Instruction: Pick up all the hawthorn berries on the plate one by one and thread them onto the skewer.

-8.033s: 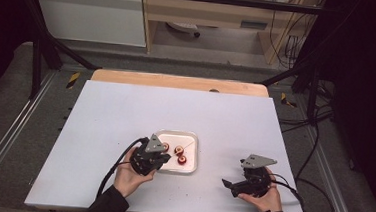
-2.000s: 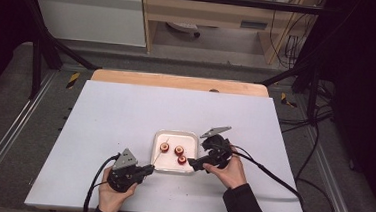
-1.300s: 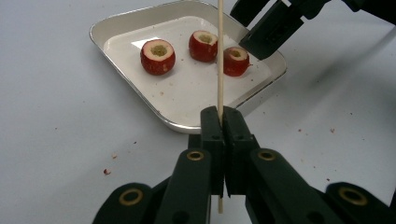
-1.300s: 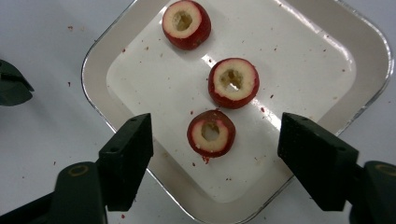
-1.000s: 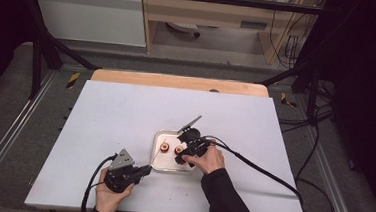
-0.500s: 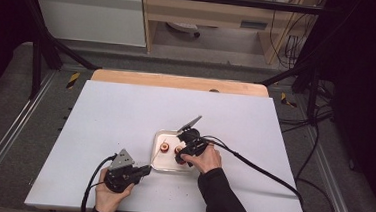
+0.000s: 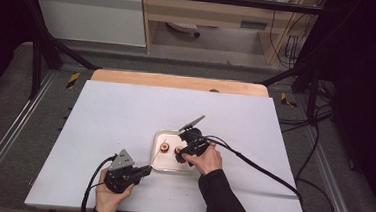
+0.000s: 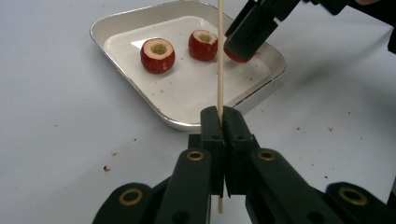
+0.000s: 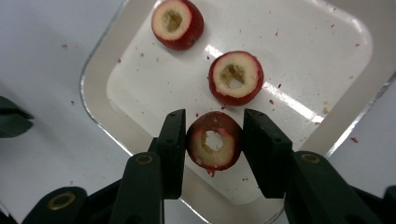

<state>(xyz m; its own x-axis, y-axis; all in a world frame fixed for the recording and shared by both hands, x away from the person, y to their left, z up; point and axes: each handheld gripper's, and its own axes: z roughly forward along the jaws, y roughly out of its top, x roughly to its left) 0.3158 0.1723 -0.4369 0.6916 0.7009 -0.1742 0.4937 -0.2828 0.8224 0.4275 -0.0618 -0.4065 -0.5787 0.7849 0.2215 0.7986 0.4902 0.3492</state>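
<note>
A white tray (image 7: 164,163) near the table's front holds two red cored fruit pieces (image 9: 177,23) (image 9: 236,77), cut side up. My right gripper (image 9: 214,140) is over the tray's near part, shut on a third cored red fruit piece (image 9: 214,146). The left gripper view shows that piece (image 8: 238,56) between the right gripper's jaws. My left gripper (image 8: 223,116) rests front-left of the tray, shut on a thin wooden skewer (image 8: 219,56) that points over the tray. In the high view the left gripper (image 7: 144,170) and right gripper (image 7: 180,158) flank the tray's front.
Small red crumbs dot the white table (image 7: 125,111) around the tray. A wooden board edge (image 7: 177,81) runs along the table's back. The right gripper's cable (image 7: 262,169) trails off to the right. Wide bare table lies behind and left of the tray.
My right gripper came in from the right, moved over the tray and closed on a fruit piece. The left gripper drew back from the tray earlier and has since stayed still with the skewer.
</note>
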